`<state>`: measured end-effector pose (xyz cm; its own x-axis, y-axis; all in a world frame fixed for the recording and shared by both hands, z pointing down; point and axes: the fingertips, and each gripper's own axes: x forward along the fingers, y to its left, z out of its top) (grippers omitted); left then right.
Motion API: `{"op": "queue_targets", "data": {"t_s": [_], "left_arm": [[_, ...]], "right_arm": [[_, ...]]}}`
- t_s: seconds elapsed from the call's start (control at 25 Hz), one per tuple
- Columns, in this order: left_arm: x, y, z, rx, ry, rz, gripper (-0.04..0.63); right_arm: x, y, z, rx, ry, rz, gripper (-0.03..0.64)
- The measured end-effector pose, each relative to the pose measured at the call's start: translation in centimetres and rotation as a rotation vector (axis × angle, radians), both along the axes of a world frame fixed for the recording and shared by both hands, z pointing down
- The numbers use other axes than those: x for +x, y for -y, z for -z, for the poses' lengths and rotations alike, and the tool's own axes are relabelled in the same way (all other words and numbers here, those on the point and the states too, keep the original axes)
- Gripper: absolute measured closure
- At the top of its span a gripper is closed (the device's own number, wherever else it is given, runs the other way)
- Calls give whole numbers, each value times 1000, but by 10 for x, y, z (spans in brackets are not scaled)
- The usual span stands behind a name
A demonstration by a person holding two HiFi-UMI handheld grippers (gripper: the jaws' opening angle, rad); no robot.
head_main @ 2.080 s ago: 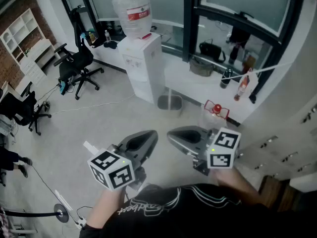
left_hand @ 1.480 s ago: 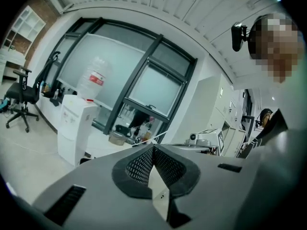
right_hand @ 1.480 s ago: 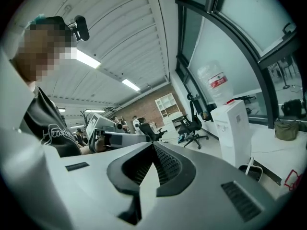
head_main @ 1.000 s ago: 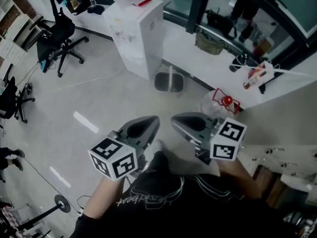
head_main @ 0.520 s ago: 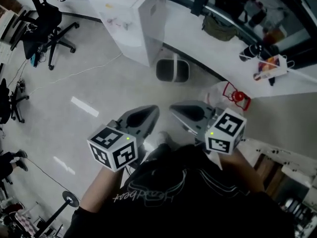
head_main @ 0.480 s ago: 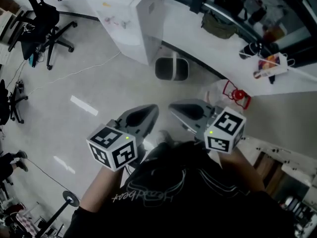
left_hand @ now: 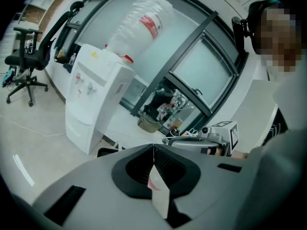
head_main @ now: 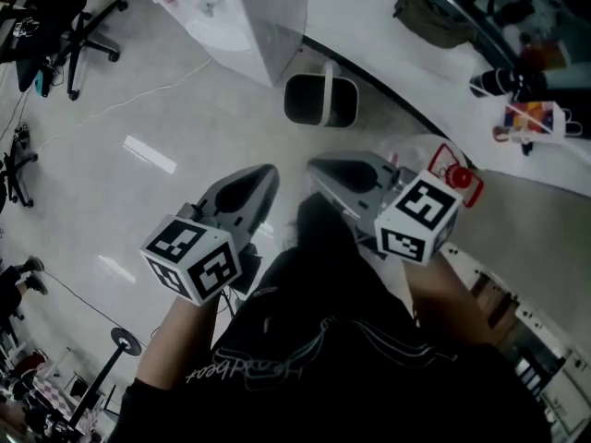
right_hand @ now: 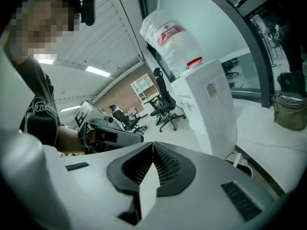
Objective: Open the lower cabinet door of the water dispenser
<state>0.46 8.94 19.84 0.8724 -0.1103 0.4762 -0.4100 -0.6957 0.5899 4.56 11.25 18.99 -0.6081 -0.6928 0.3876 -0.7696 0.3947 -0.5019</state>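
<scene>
Far ahead, the water dispenser (left_hand: 91,110) stands upright, long axis vertical, its tap side seemingly facing left. Nearer, the left gripper (head_main: 266,170) and right gripper (head_main: 314,164) point toward it, both closed and empty.

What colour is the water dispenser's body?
The dispenser is white; left gripper view shows it best.

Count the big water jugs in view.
2. An upended jug sits on the white dispenser; a red-capped jug stands on the floor, partly hidden behind the right gripper. More may be out of view.
</scene>
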Motion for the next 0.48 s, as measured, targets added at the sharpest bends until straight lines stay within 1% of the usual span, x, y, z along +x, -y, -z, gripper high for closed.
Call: {"op": "queue_targets", "data": {"t_s": [0.16, 0.32, 0.48], "left_arm": [[24, 39, -23, 28, 16, 92, 594], [50, 62, -60, 1, 29, 161, 594], [71, 83, -101, -2, 43, 194, 594]], "right_arm": [[32, 32, -33, -10, -10, 21, 603], [61, 57, -69, -8, -25, 79, 603], [82, 81, -102, -10, -29, 125, 603]]}}
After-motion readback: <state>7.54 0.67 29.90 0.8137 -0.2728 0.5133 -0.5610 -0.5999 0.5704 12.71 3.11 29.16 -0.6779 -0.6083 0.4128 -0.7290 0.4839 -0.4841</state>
